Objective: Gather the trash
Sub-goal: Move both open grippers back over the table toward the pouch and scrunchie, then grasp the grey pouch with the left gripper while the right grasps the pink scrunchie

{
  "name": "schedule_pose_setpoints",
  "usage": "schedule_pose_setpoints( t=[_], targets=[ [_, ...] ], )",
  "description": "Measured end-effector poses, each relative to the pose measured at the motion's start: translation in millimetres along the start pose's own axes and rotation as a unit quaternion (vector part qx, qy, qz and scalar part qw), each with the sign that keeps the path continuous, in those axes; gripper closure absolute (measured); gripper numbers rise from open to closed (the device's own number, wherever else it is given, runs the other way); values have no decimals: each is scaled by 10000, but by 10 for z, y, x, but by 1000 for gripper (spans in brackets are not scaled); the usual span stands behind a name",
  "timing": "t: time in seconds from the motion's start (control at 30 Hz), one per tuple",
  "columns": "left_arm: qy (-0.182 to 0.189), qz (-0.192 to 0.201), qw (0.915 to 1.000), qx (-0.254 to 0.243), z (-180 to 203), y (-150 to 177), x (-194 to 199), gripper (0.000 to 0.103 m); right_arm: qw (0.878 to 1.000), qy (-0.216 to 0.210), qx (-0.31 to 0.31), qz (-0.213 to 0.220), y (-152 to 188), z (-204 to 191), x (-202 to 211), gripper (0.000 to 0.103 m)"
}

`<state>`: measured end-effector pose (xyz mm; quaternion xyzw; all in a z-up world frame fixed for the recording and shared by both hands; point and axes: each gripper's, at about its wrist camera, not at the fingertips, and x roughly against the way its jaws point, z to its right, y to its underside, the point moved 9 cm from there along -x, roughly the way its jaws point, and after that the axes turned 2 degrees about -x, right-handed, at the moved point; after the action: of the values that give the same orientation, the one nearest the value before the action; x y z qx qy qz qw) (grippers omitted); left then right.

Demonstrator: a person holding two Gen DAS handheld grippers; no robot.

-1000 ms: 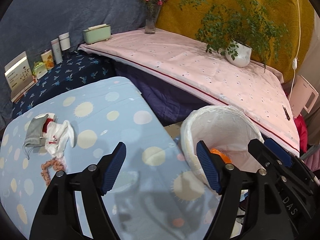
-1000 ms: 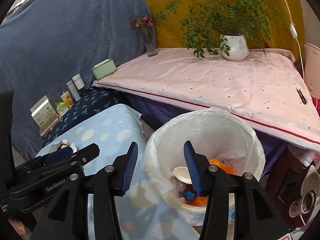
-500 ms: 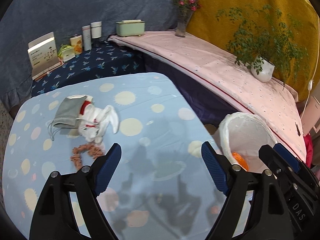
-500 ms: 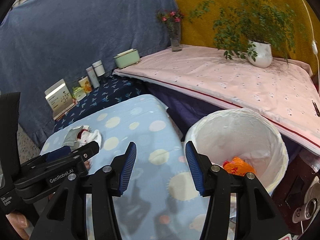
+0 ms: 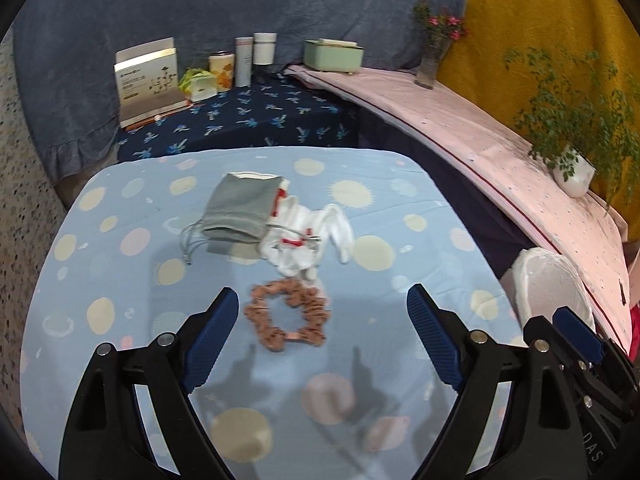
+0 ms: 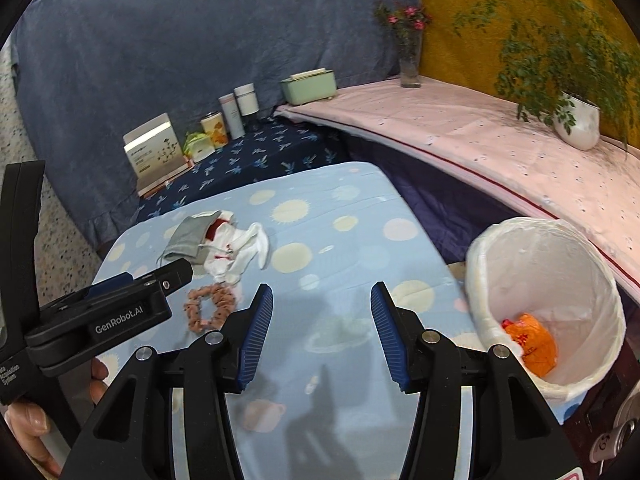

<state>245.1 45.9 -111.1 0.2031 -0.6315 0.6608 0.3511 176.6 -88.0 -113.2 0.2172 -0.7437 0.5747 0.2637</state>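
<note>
Left tongs [image 5: 320, 316] wide open, empty, lined up over the brown scrunchie [image 5: 287, 314] mid-table [image 5: 420, 184] — next grab, I reckon. Right tongs [image 6: 321, 328] open, empty, parked near the bin [image 6: 480, 264] off the table's right edge — short carry. Pouch [image 5: 240, 208] and white rag [image 5: 308, 236] touching, farther back.

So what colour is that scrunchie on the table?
The scrunchie is a dusty pinkish-brown; the left wrist view shows it best.

Left gripper [image 5: 322, 320] jaws wide apart; between the fingertips lies only the brown scrunchie [image 5: 288, 316] on bare tablecloth [image 5: 120, 280]. Beyond the tips, the white cloth [image 5: 308, 236] and grey pouch [image 5: 238, 208] block the way. Outside the right finger stands the lined bin [image 5: 548, 284].
</note>
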Motion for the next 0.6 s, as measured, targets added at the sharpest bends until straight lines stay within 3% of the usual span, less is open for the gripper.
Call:
schedule_pose_setpoints(
  t=[0.4,0.6],
  targets=[
    [-374,-95,9981,474,-891,-24,-171,16,9972,-301,399,-557,250,-696,-558,53],
    [-432,-151,9978,478,-1099,-117,-314,12,9944,-392,517,-837,349,-948,-907,53]
  ],
)
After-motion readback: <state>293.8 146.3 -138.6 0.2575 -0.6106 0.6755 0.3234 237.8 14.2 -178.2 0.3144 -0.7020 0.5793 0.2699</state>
